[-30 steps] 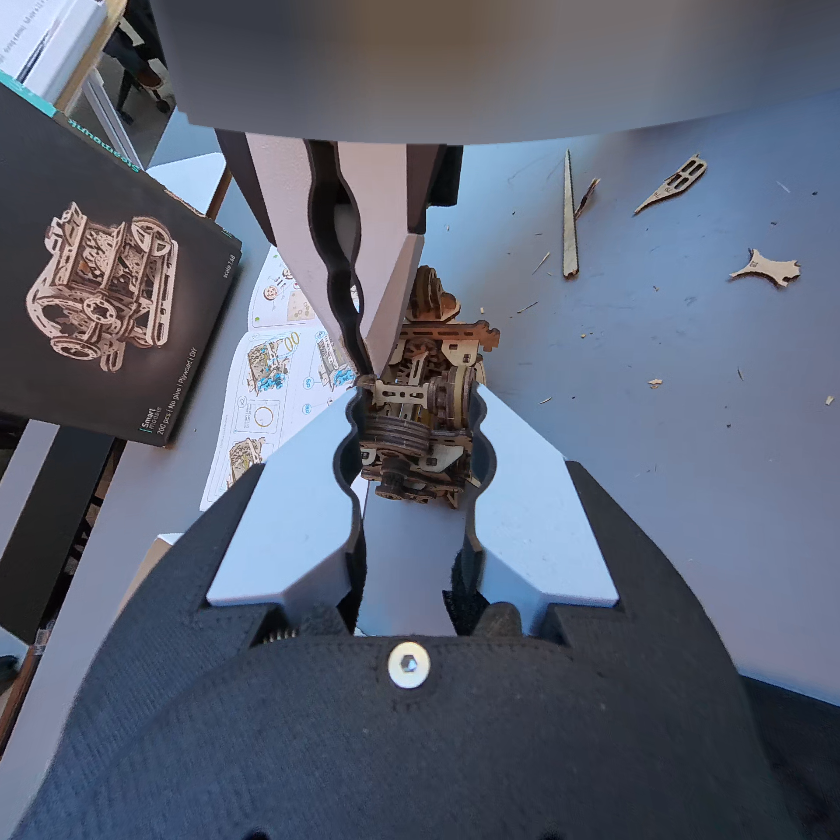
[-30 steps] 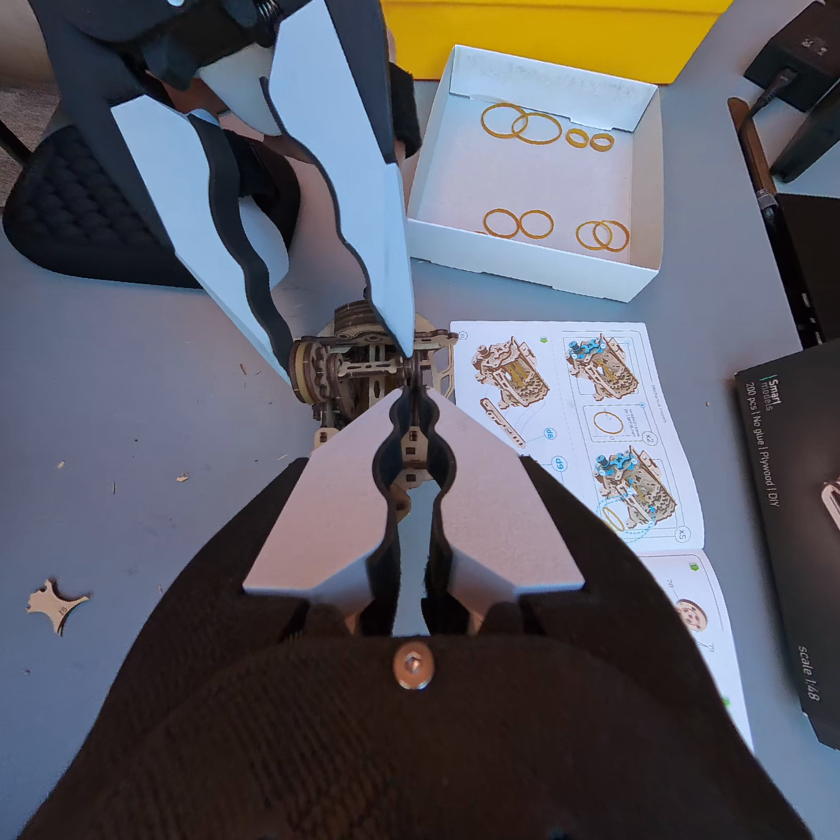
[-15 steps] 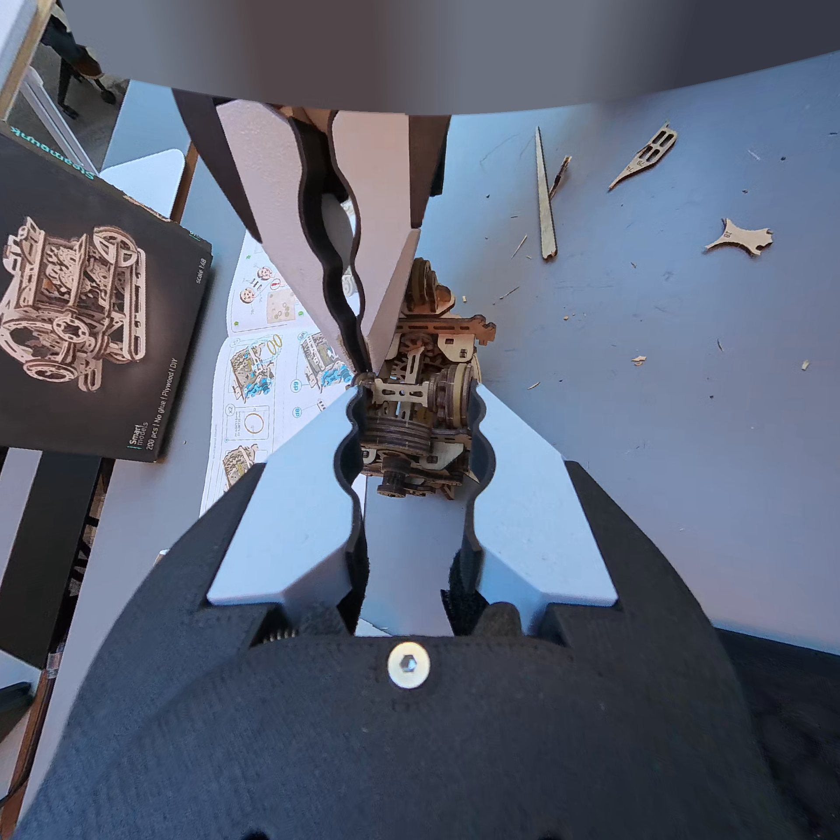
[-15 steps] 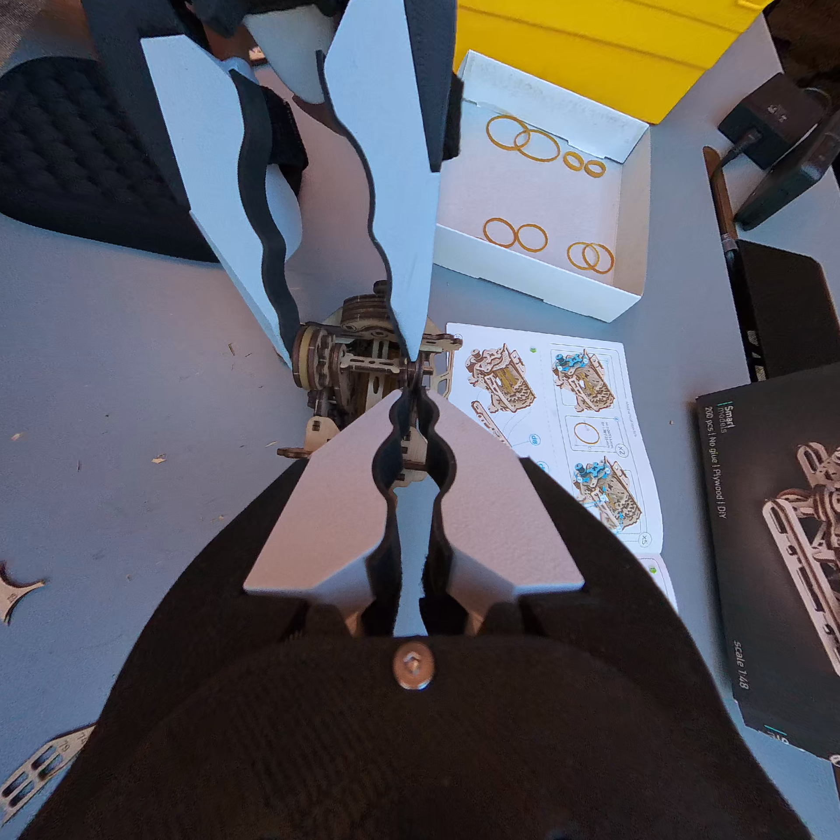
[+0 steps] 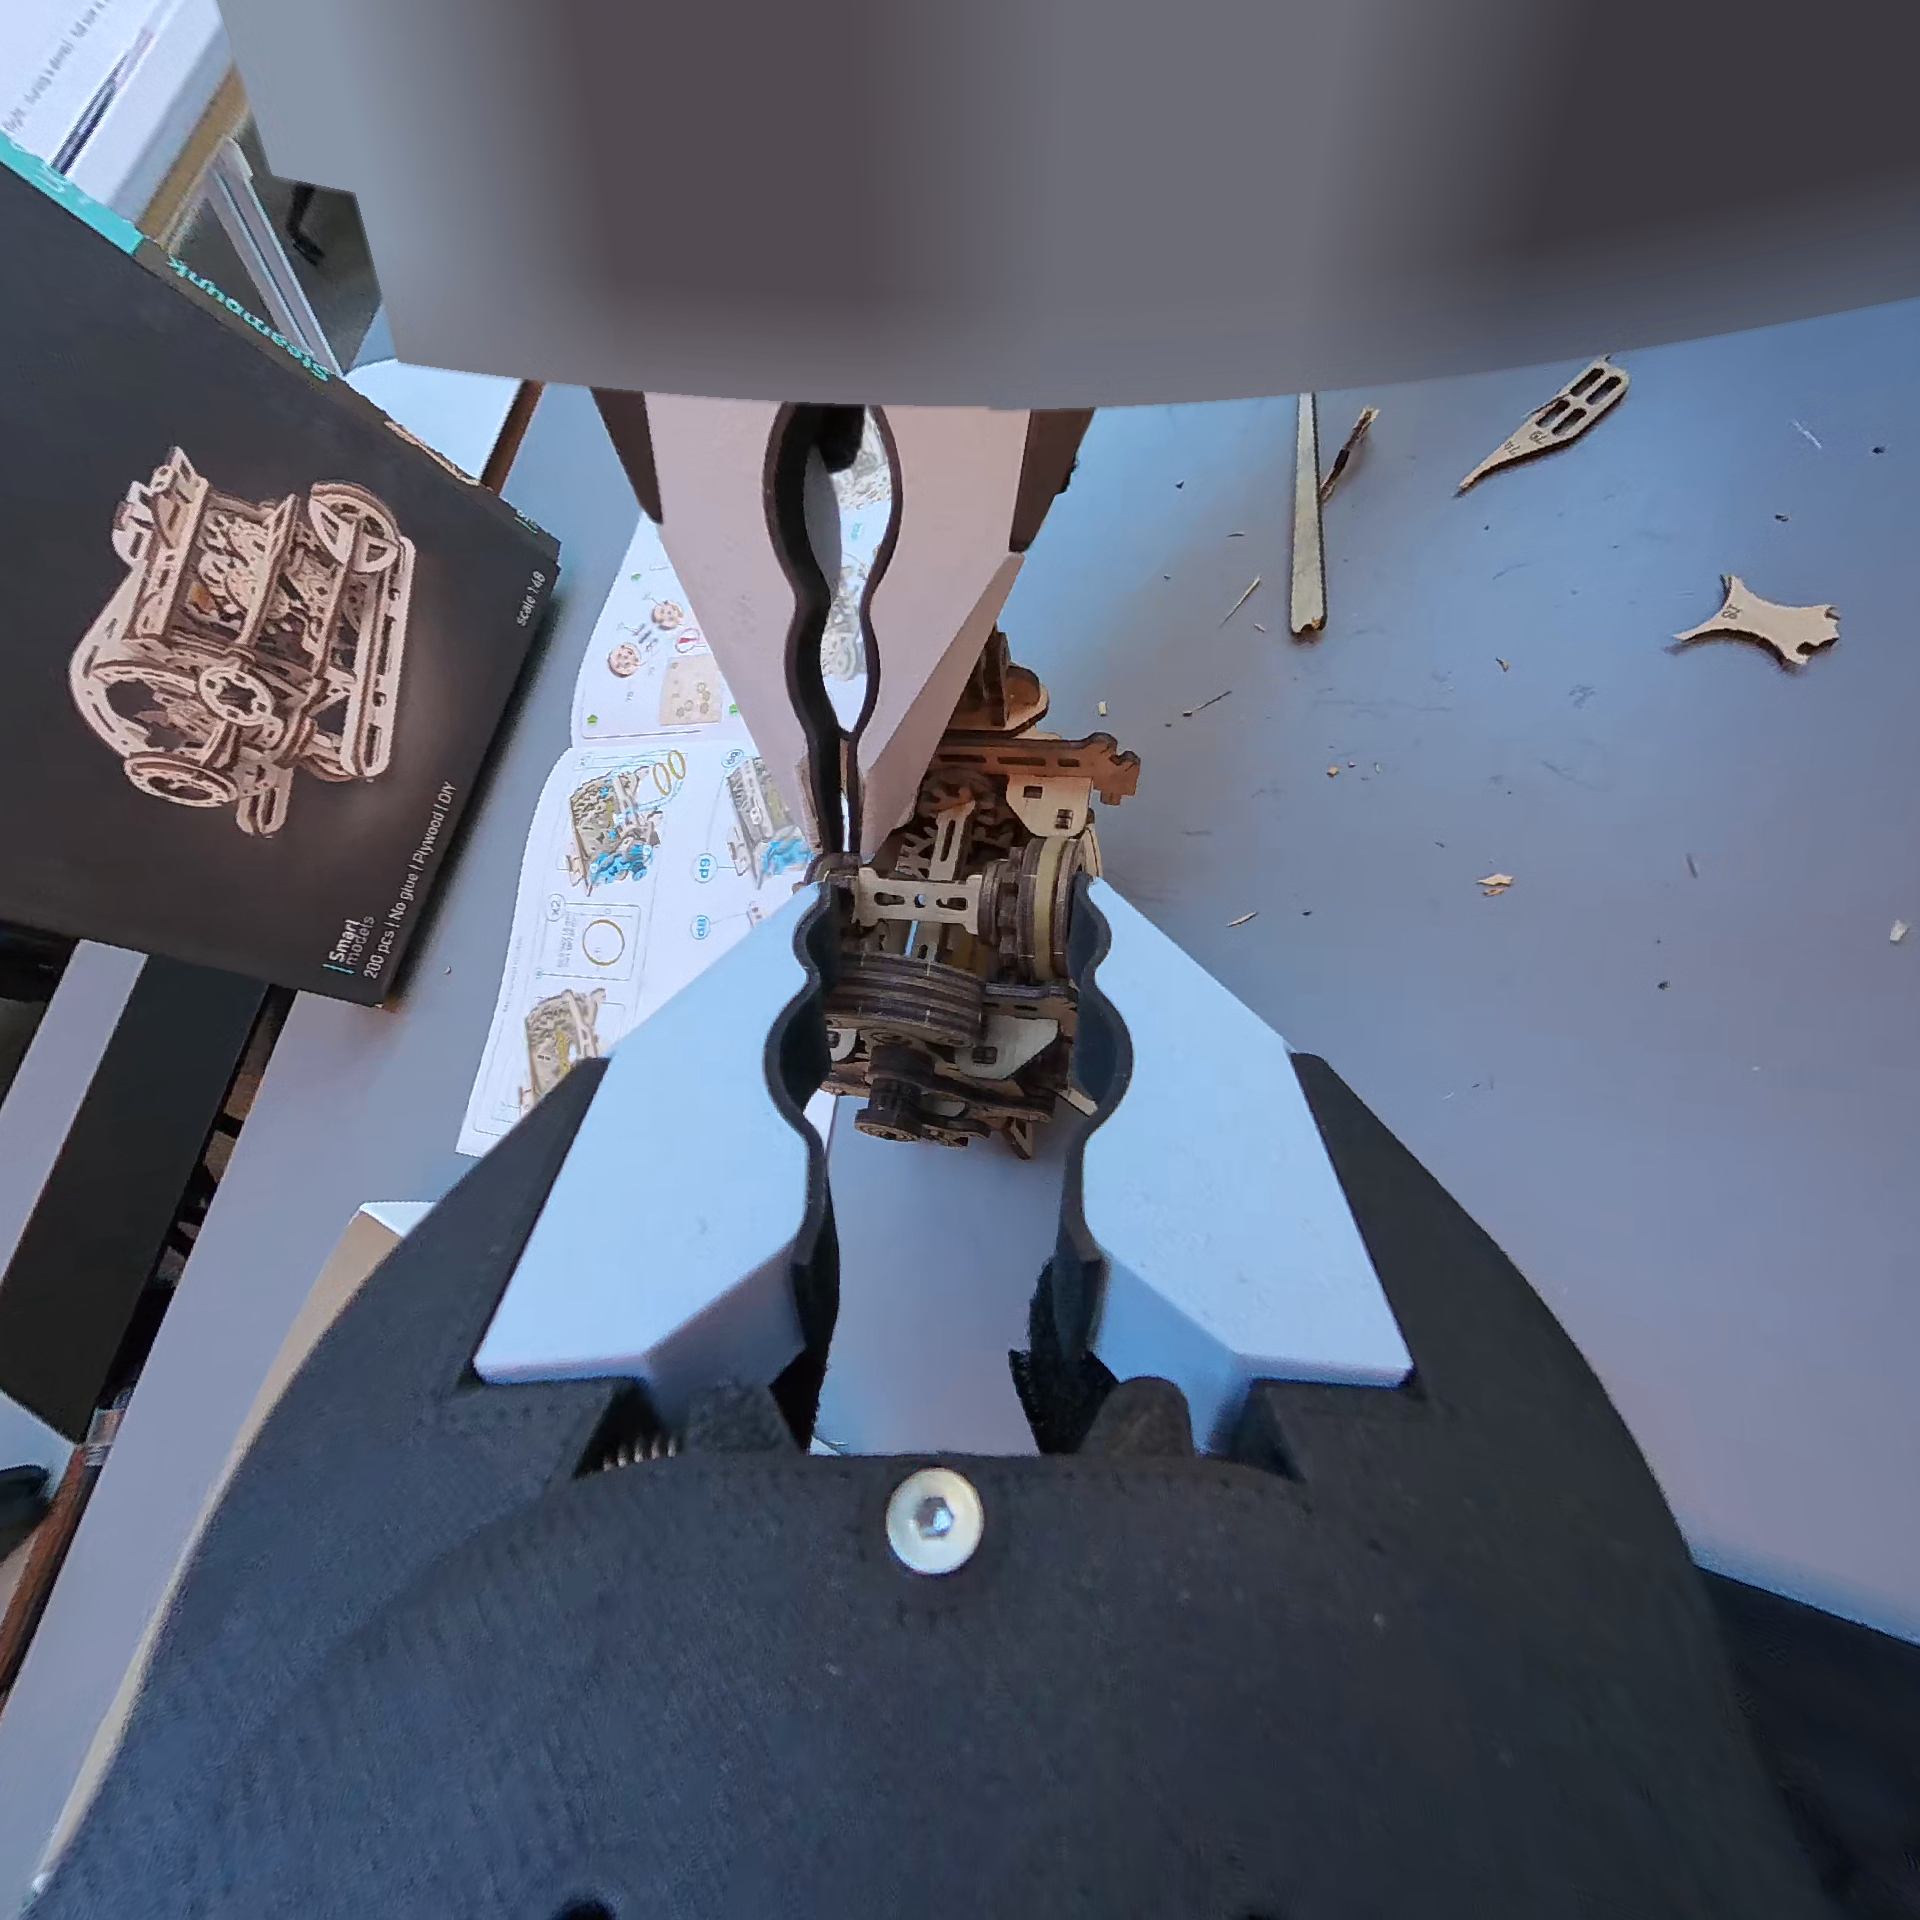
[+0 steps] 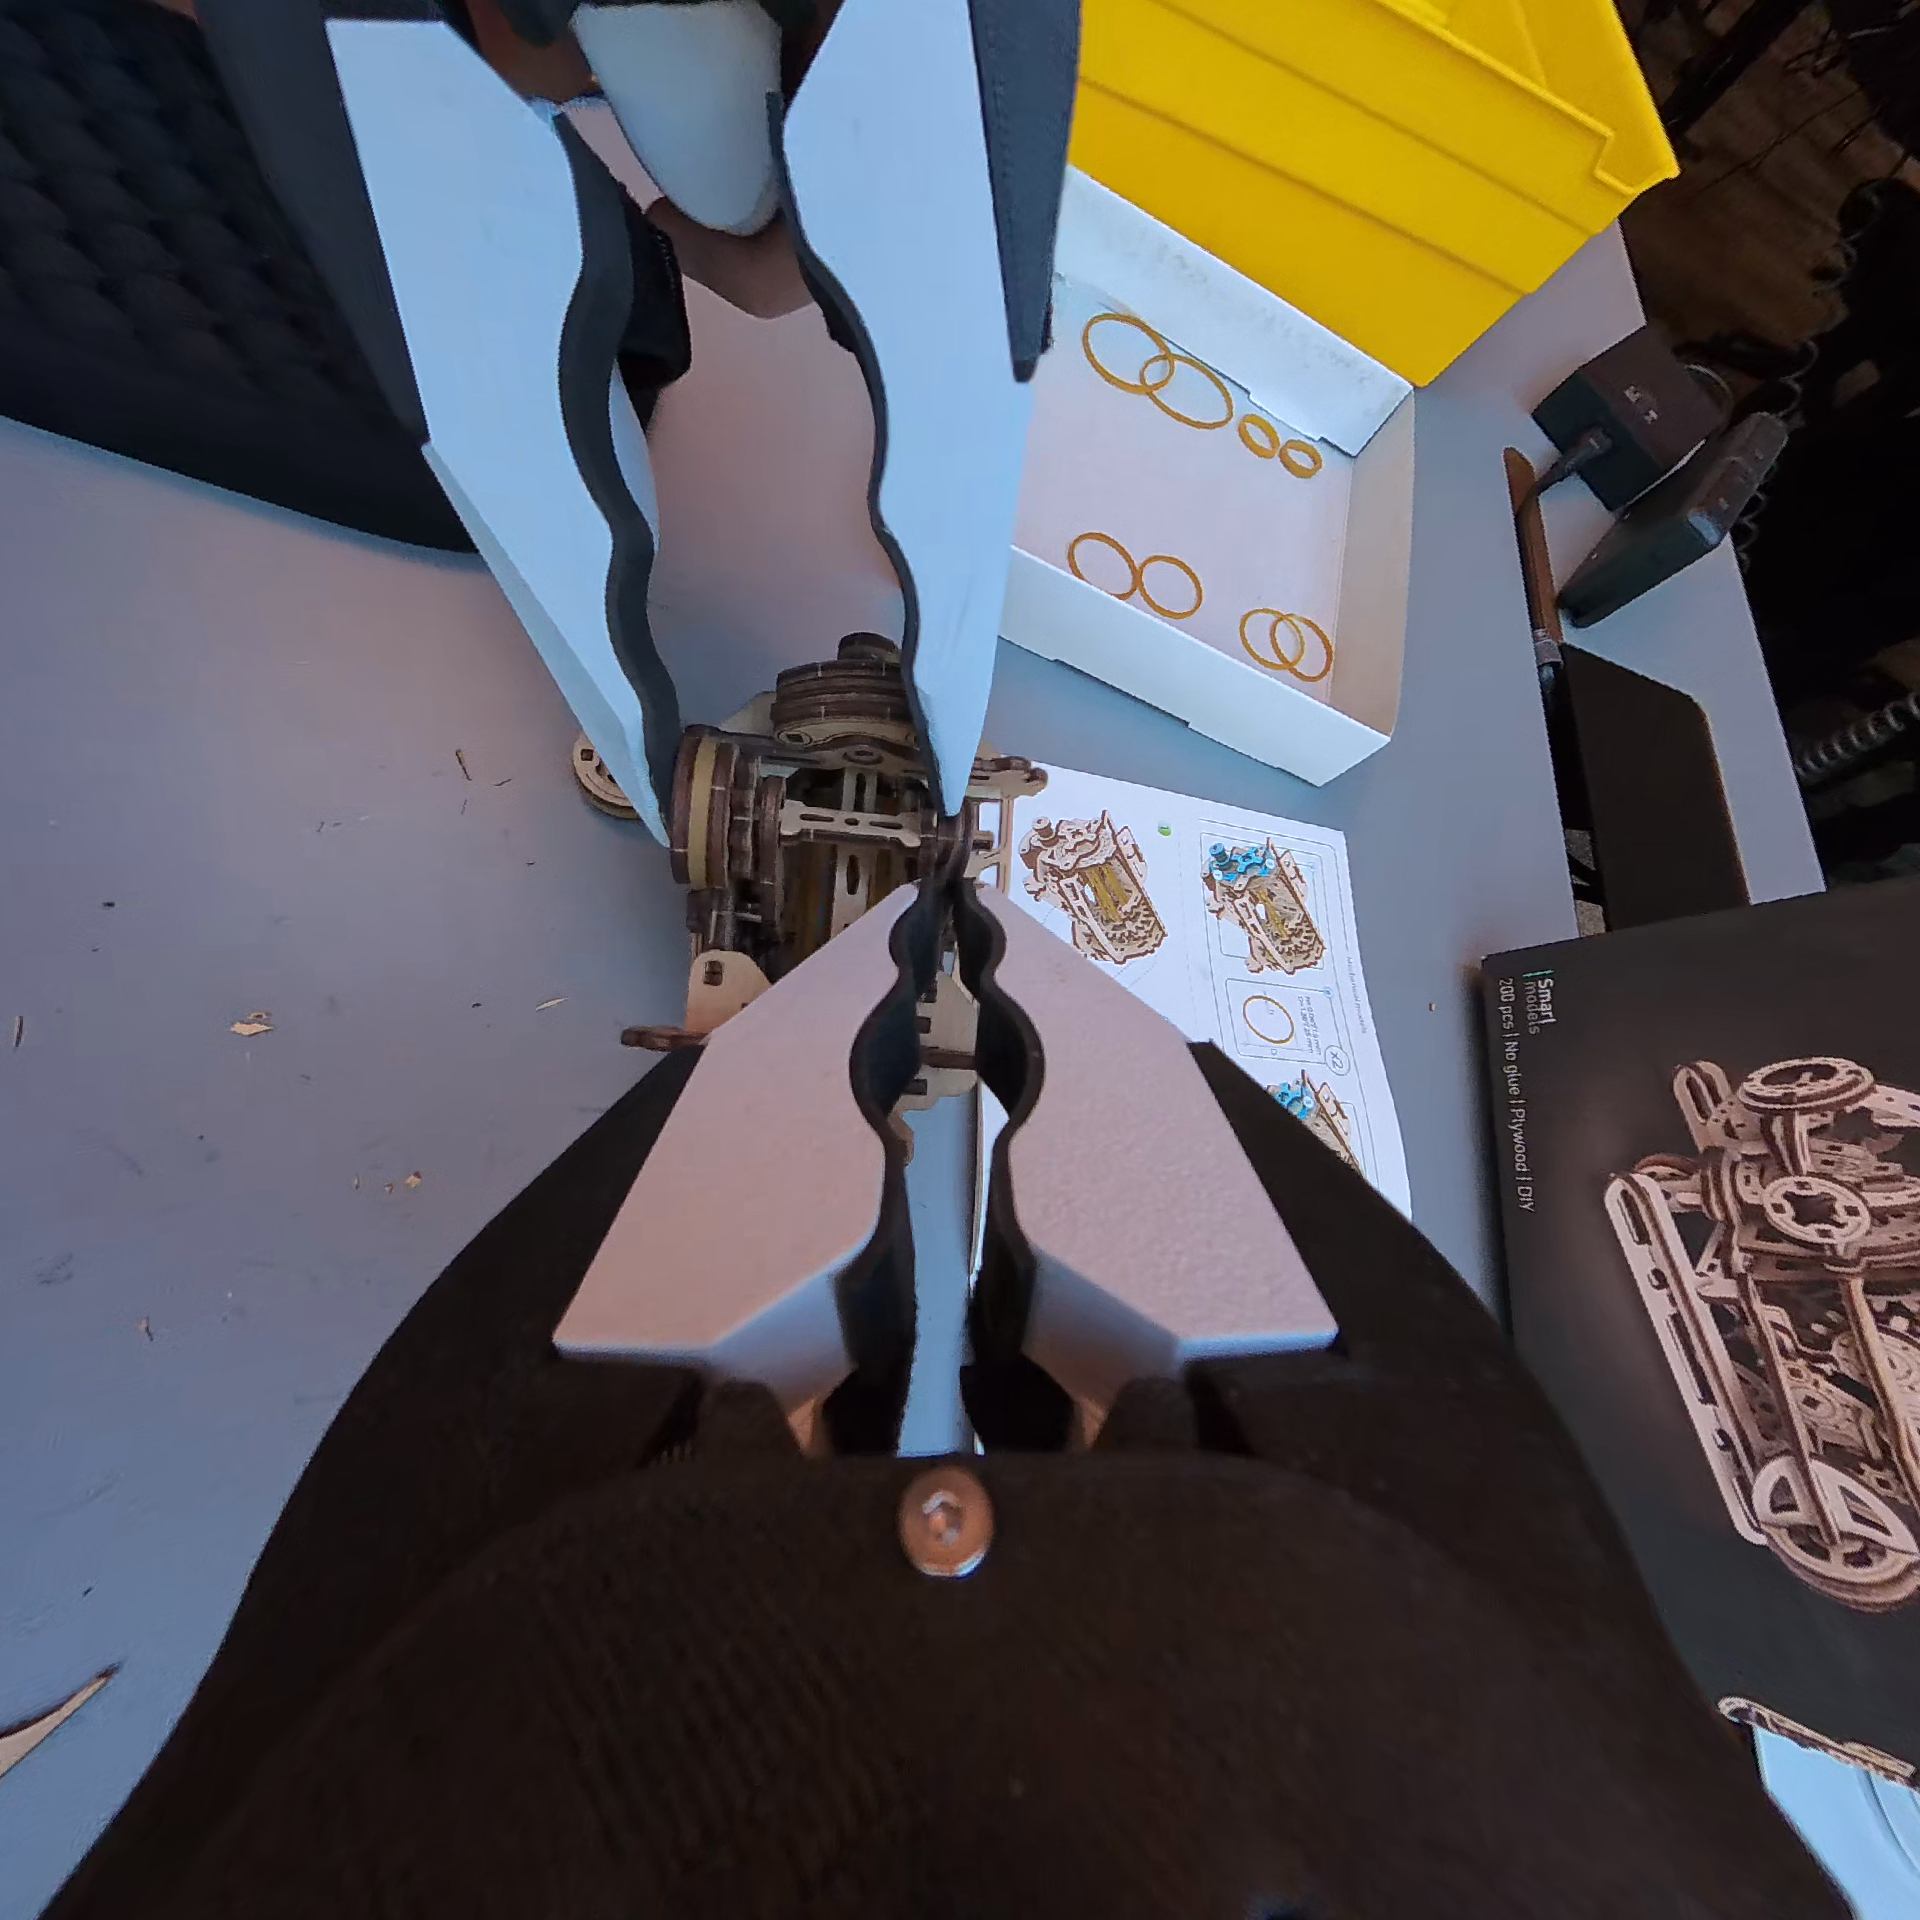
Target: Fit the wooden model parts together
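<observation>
A partly built wooden model [image 5: 956,935] of gears and plates stands on the grey table [image 5: 1507,935]. My left gripper [image 5: 948,904] is shut on it, one finger on each side of its gear block. My right gripper [image 6: 940,883] is shut on a small dark wooden part [image 6: 951,842] at the end of the model's shaft. The model also shows in the right wrist view [image 6: 810,842], held between the left gripper's fingers [image 6: 805,810], which come down from above. In the left wrist view the right gripper [image 5: 842,847] reaches in from the far side, tips at the model's left end.
A black kit box [image 5: 239,623] and an instruction leaflet [image 5: 623,831] lie left of the model. A white tray [image 6: 1195,675] with several rubber bands and a yellow bin [image 6: 1351,156] stand beyond it. Wood scraps [image 5: 1756,634] and a strip [image 5: 1307,520] lie to the right. Less than 4 cm separates the two grippers' tips.
Both grippers keep their grip on the model. The right wrist view has swung, so the tray and box sit further right. The left gripper's fingers now stand steeper in it.
</observation>
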{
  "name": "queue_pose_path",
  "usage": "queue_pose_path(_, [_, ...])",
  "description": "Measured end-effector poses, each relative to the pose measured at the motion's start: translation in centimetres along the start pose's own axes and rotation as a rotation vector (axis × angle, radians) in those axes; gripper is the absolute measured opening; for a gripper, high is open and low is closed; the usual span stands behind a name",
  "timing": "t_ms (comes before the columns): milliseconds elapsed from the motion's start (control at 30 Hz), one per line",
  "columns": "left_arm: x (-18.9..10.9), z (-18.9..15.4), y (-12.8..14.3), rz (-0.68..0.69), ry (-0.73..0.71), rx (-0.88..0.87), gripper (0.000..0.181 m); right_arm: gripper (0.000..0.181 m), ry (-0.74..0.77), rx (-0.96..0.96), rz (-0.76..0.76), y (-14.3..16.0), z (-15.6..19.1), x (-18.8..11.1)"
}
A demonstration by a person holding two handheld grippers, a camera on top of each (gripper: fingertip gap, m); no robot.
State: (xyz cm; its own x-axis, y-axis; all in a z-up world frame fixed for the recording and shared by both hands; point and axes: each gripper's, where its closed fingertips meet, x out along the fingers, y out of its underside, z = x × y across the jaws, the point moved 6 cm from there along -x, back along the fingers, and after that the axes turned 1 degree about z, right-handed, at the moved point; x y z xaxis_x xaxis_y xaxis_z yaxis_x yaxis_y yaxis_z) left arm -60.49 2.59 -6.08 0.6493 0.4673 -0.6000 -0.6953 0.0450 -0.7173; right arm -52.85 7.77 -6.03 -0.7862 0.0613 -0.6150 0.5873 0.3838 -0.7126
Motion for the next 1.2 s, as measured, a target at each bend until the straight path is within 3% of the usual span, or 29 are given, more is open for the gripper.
queue_pose_path(400, [0.1, -0.1, 0.0, -0.025, -0.080, 0.067, 0.043, 0.002, 0.007, 0.017, 0.014, 0.0, -0.1, 0.0])
queue_pose_path(467, [-0.1, 0.0, 0.0, -0.044, -0.119, 0.088, 0.051, 0.002, -0.001, 0.024, 0.014, 0.0, 0.0, 0.0])
queue_pose_path(567, [-0.1, 0.1, 0.1, -0.052, -0.118, 0.075, 0.059, 0.002, -0.001, 0.008, 0.010, -0.1, 0.1, 0.0])
queue_pose_path(733, [0.2, -0.1, 0.2, -0.040, -0.030, 0.054, 0.048, 0.002, 0.004, -0.028, 0.006, -0.2, 0.3, -0.1])
queue_pose_path(900, [0.2, -0.2, 0.2, -0.043, -0.021, 0.052, 0.048, 0.004, -0.018, -0.012, -0.004, -0.1, 0.3, -0.2])
queue_pose_path(1000, [0.2, -0.2, 0.2, -0.052, -0.032, 0.053, 0.048, 0.028, -0.030, 0.029, -0.062, -0.4, 0.0, -0.7])
queue_pose_path(1100, [0.1, -0.3, 0.3, -0.066, -0.043, 0.044, 0.048, 0.043, -0.134, 0.093, -0.146, -0.9, 0.6, -1.4])
queue_pose_path(1200, [0.0, -0.3, 0.5, -0.073, -0.047, 0.035, 0.048, 0.057, -0.161, 0.104, -0.116, -0.8, 1.1, -1.1])
